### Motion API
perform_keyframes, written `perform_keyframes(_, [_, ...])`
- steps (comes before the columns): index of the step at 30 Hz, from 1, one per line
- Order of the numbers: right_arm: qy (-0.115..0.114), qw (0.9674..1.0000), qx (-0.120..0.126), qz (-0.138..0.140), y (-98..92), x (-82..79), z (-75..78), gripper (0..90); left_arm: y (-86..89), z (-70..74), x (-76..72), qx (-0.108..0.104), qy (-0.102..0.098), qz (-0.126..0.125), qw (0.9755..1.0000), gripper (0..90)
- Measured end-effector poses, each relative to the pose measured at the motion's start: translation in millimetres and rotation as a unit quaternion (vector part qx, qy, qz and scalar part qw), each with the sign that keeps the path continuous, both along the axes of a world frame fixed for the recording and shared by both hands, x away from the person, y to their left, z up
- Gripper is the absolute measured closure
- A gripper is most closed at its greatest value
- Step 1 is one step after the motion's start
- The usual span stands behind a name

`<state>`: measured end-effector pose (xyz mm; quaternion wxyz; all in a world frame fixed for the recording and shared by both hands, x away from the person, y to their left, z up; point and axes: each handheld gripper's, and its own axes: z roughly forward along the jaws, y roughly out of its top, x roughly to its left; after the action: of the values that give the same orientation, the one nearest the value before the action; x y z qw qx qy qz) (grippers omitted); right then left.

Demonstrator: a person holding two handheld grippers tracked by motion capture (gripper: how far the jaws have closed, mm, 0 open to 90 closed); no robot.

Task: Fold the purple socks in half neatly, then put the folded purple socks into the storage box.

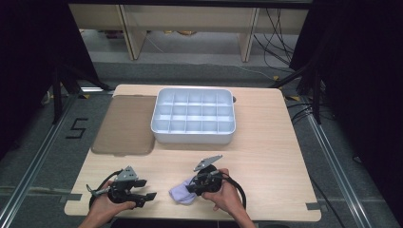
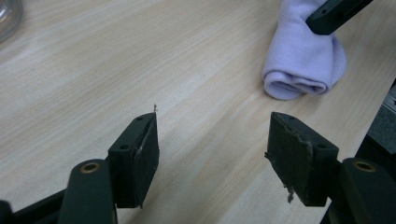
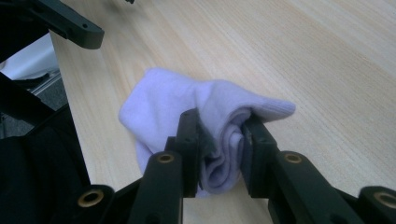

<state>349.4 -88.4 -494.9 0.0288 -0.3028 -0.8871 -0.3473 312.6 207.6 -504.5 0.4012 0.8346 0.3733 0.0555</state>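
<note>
Presently the right gripper [image 3: 219,140] is clamped on a rolled lilac sock [image 3: 205,112] lying on the wooden table [image 1: 266,156], near its front edge; left gripper [image 2: 212,149] just beside it, jaws apart, nothing between them.

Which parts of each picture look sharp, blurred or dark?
High view: soft overall, black at both sides, the white plastic compartment tray evenly lit. Left gripper view: wood grain crisp, lilac folded sock slightly soft. Right gripper view: sock sharp, right tongs near the lens darker.
</note>
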Motion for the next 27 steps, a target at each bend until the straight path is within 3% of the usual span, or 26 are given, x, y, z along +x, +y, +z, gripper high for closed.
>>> perform_keyframes(1, [-0.004, 1.0, -0.002, 0.001, -0.8, 0.4, 0.5, 72.7, -0.6, 0.3, 0.2, -0.004, -0.003, 0.002, 1.0, 33.7])
perform_keyframes(2, [-0.003, 1.0, -0.002, -0.002, -0.7, -0.4, 0.5, 72.7, 0.5, 0.7, 0.8, 0.005, -0.004, -0.006, 1.0, 33.7])
perform_keyframes(3, [-0.005, 1.0, -0.004, -0.004, -0.8, -1.3, 1.3, 72.7, -1.6, 0.0, -0.7, -0.005, 0.002, 0.002, 1.0, 33.7])
perform_keyframes(4, [-0.008, 1.0, -0.004, 0.0, -0.3, -1.4, 1.4, 72.8, -0.6, -0.3, -0.3, 0.004, 0.0, 0.002, 1.0, 33.6])
perform_keyframes(6, [-0.01, 0.9999, -0.004, -0.002, -0.8, -2.9, 3.9, 72.8, -0.1, 1.3, -0.5, -0.011, 0.002, 0.002, 0.9999, 33.6])
perform_keyframes(9, [-0.008, 1.0, -0.001, -0.001, -1.9, -3.0, 2.0, 72.9, -0.7, 1.9, 1.0, -0.014, 0.007, 0.008, 0.9998, 33.7])
perform_keyframes(10, [-0.01, 0.9999, 0.0, -0.003, -3.7, -3.2, 2.0, 72.9, 0.2, 2.4, 1.7, -0.004, 0.006, 0.0, 1.0, 33.8])
perform_keyframes(12, [-0.009, 0.9999, 0.0, -0.004, -4.9, -3.5, 2.6, 73.0, -2.2, 1.9, 1.7, -0.011, 0.002, 0.002, 0.9999, 33.9])
perform_keyframes(13, [-0.008, 0.9999, -0.001, -0.008, -6.8, -4.1, 4.4, 73.1, -1.3, 2.7, 1.7, -0.001, 0.001, -0.004, 1.0, 33.9])
perform_keyframes(15, [-0.006, 0.9999, 0.002, -0.014, -9.2, -5.1, 7.2, 73.3, -2.8, 2.4, 0.5, -0.009, 0.006, 0.001, 0.9999, 34.1])
perform_keyframes(20, [-0.025, 0.9995, -0.002, -0.016, -14.6, -6.7, 16.4, 73.7, -4.1, 3.0, -0.5, -0.009, 0.002, -0.008, 0.9999, 34.3])
perform_keyframes(27, [-0.054, 0.9983, -0.013, -0.016, -18.2, -14.1, 40.0, 73.9, -1.8, 3.3, 0.1, -0.009, 0.001, 0.0, 1.0, 34.3])
